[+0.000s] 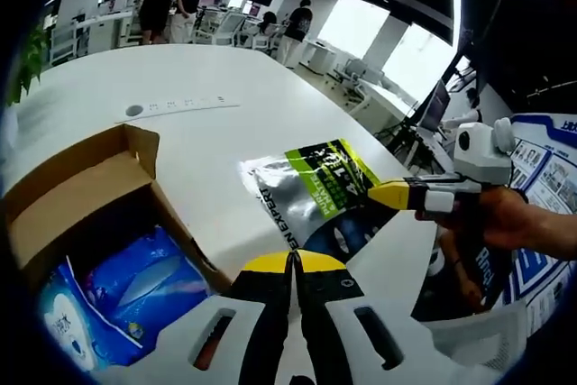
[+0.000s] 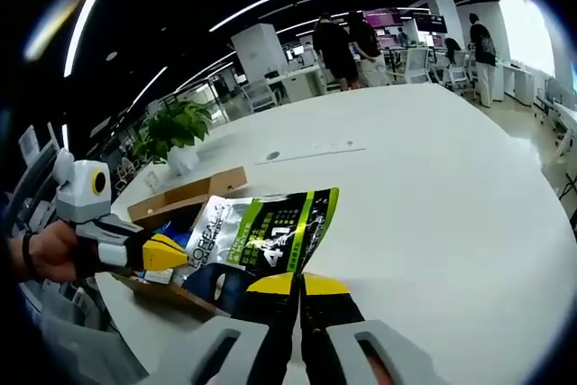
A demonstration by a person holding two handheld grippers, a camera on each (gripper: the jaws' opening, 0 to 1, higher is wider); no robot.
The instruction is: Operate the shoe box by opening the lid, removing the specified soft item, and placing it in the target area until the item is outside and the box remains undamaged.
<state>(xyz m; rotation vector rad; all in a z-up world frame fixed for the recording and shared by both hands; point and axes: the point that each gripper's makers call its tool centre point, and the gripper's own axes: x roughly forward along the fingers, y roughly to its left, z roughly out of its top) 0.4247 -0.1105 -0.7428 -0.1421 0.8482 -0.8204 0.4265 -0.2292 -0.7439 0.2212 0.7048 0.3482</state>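
In the left gripper view our left claw (image 1: 293, 263) sits with its jaws pressed together and empty, just over the open shoe box (image 1: 81, 187) holding blue packs (image 1: 126, 290). Our right claw (image 2: 297, 284) is clamped on the soft pouch (image 2: 261, 236), lifted above the white tabletop (image 2: 433, 187). Farther off we see people standing (image 2: 347, 47).

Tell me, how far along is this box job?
Done: the box is open, and the green pouch is outside it. In hand: the right gripper pinches the pouch's edge over the white table. Left: letting go. A blue pack remains inside.
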